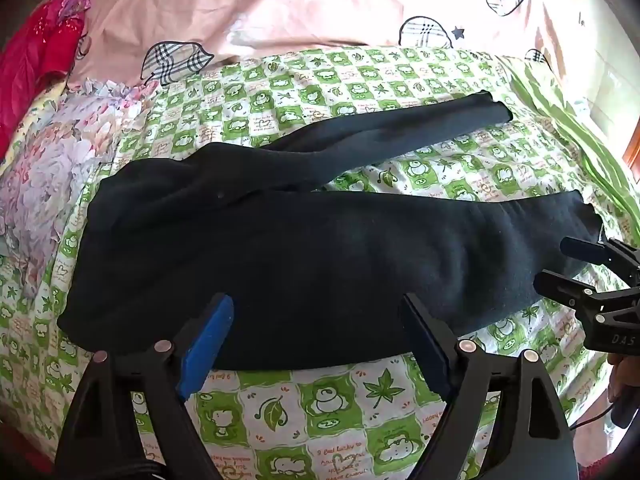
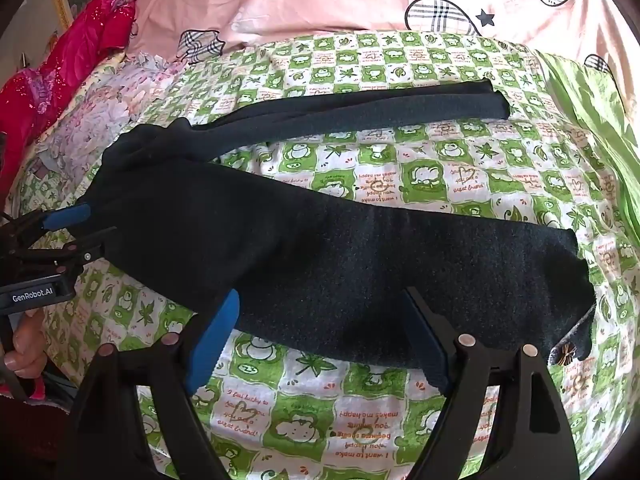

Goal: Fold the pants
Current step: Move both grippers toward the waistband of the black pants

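Lying spread on the green checked bedsheet (image 1: 360, 396), legs splayed apart, soft limp dark pants (image 1: 280, 248), likely light and floppy, best pinched at waistband and near hem, left claw (image 1: 320, 344) and right claw (image 2: 324, 340) both spread, empty.
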The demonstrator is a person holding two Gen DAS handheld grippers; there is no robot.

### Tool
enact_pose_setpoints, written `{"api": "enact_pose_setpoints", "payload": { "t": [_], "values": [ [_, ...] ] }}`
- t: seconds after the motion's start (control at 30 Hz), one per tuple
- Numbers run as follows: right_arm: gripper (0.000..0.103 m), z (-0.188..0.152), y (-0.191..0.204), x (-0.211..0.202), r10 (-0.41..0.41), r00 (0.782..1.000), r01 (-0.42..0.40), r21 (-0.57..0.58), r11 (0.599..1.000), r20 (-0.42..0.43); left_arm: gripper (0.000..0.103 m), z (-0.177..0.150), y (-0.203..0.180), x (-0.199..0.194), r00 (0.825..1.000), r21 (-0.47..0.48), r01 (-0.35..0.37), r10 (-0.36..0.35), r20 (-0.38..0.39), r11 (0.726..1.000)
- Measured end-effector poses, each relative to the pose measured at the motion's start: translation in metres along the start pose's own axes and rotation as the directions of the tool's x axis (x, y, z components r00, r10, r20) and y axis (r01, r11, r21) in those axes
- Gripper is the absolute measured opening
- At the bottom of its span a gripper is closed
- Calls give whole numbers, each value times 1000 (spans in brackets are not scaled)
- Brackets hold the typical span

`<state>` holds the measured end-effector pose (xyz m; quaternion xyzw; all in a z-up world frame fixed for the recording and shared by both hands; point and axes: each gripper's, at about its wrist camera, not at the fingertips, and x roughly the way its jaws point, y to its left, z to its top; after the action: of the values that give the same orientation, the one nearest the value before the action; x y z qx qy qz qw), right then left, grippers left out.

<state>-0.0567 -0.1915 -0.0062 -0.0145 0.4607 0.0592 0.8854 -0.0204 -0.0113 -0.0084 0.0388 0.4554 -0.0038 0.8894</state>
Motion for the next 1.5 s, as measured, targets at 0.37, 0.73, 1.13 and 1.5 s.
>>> {"api": "enact_pose_setpoints", "payload": {
  "t": [0.37,0.73,1.13,1.5],
  "values": [
    [82,2,-2,-1,-2,1000,2,4,1000,-3,85,1,-3,3,1000,3,4,-4,-12,1000],
    [82,0,-2,2,3,1000,-3,8,1000,2,85,0,-2,7,1000,-1,11,-11,-26,1000],
    [82,1,-11,3,39,997,-41,36,999,65,85,2,-5,10,999,3,17,-17,-40,1000],
    [82,3,-17,2,5,1000,-6,41,999,30,85,8,-8,15,998,4,28,-28,-50,1000]
  ]
}}
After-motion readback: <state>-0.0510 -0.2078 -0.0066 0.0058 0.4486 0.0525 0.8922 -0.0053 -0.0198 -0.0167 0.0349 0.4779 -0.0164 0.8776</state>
